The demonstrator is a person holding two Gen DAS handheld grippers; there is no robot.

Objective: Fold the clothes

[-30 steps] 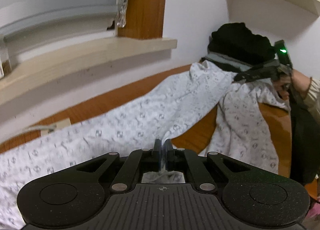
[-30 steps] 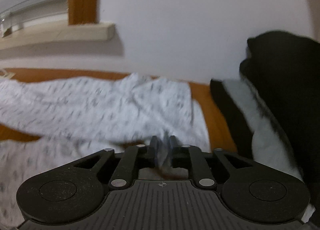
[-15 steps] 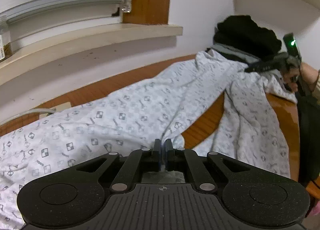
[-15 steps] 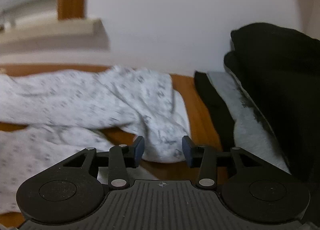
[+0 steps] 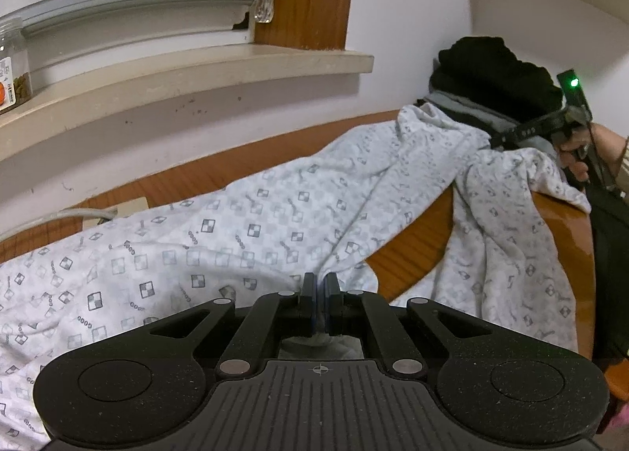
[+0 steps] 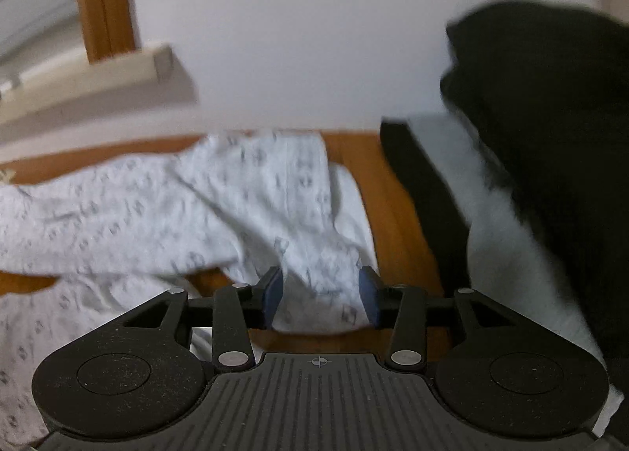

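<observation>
Now the left claw (image 5: 319, 296) is clenched on a fold of the white cotton garment printed with small grey checker squares (image 5: 243, 231), which lies spread across the brown wooden table (image 5: 409, 250) below the cream windowsill (image 5: 188, 74). Over the garment's far end, the right claw (image 6: 320, 294) stands released, fingers apart, beside a pile of black and grey folded clothes (image 6: 550, 129).

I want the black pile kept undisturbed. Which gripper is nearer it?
Right. The right gripper hangs open just beside the black pile; the left gripper, shut on the patterned garment, sits across the table.
</observation>
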